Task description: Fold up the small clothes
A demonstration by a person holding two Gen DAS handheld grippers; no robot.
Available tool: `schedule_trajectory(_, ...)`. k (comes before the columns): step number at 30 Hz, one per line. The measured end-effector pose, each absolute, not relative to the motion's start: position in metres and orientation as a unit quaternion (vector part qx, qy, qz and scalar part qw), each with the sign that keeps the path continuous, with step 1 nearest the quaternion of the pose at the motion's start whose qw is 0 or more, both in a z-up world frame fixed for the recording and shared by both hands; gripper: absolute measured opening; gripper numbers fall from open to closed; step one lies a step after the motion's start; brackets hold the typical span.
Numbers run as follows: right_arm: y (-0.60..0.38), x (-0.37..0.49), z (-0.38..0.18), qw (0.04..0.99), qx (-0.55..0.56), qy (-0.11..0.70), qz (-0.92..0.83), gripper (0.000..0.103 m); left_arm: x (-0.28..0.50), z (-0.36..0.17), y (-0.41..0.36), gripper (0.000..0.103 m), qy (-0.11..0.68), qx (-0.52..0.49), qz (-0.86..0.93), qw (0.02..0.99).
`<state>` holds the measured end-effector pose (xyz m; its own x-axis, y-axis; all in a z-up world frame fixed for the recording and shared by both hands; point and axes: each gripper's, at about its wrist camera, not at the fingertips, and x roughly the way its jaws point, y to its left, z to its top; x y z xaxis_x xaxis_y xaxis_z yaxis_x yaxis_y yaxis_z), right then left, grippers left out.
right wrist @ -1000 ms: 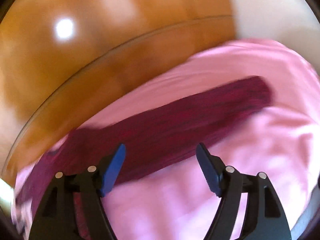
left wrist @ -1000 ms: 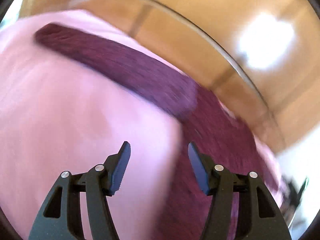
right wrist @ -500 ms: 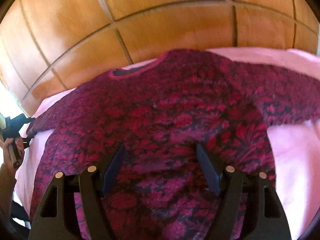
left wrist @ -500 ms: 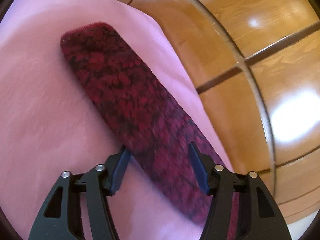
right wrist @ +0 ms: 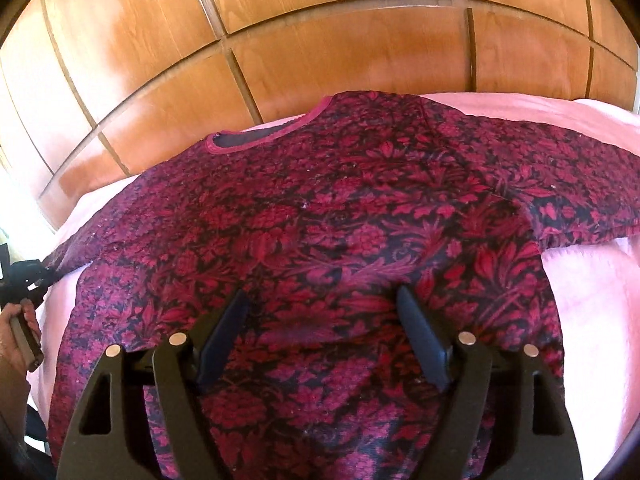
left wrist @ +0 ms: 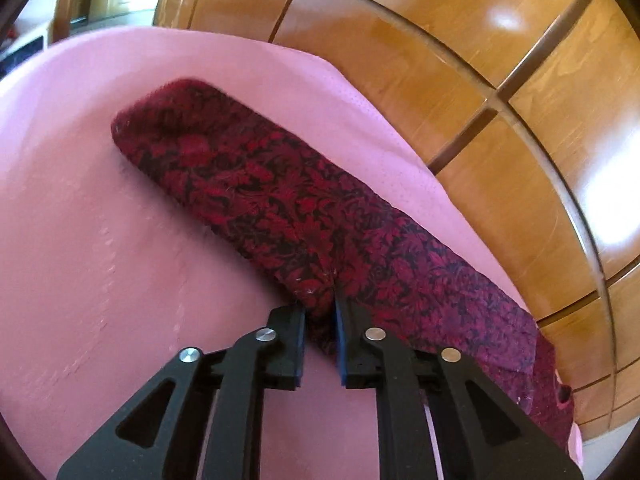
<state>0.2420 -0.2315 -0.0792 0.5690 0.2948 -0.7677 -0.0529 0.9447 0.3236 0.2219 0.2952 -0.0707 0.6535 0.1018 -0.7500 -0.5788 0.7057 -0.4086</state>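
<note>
- Left wrist view: the left gripper (left wrist: 320, 312) has its jaws pinched tight on the lower edge of one sleeve (left wrist: 280, 204) of the dark red floral top, a fold of the cloth caught between the blue pads.
- Only this view shows that sleeve whole: it lies flat and straight on the pink cloth (left wrist: 88, 240), running from the jaws up and left to its cuff end.
- Left of the sleeve the pink cloth is bare and wide, so there is open room on that side; on the right a narrow strip of pink remains before the cloth's edge meets the wooden floor (left wrist: 460, 60).
- A curved clear rim (left wrist: 520, 120) shows beyond the cloth on the right.

- Right wrist view: the right gripper (right wrist: 320, 308) hangs over the body of the top (right wrist: 320, 208); its jaws stand wide and are opening, the pads clear of the cloth, nothing pinched.
- Only this view shows the garment spread flat, front up, with the neckline (right wrist: 272, 136) at the far edge near the floor (right wrist: 320, 48).
- The other sleeve (right wrist: 580, 192) reaches off to the right, with pink cloth (right wrist: 592, 300) bare beneath it.
- At the far left edge a hand (right wrist: 16, 340) holds the other gripper's handle, at the end of the left-hand sleeve.
</note>
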Motion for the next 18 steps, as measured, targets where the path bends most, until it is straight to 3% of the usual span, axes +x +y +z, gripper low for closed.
schedule_trajectory(4, -0.245, 0.236, -0.066, 0.869, 0.168, 0.450, 0.116, 0.075, 0.201, -0.040, 0.264, 0.031, 0.354, -0.292, 0.172, 0.872)
schedule_trajectory(10, -0.310, 0.190, -0.033, 0.886, 0.213, 0.411, 0.043, 0.072, 0.156, -0.022, 0.167, 0.031, 0.359, -0.226, 0.014, 0.905)
schedule_trajectory(14, -0.325, 0.163, -0.040, 0.869, 0.206, 0.447, 0.045, 0.070, 0.133, -0.036, 0.103, 0.031, 0.392, -0.189, -0.064, 0.898)
schedule_trajectory(18, -0.319, 0.131, -0.055, 0.843, 0.202, 0.493, 0.077, 0.055, 0.112, -0.049, 0.066, 0.031, 0.414, -0.170, -0.090, 0.890)
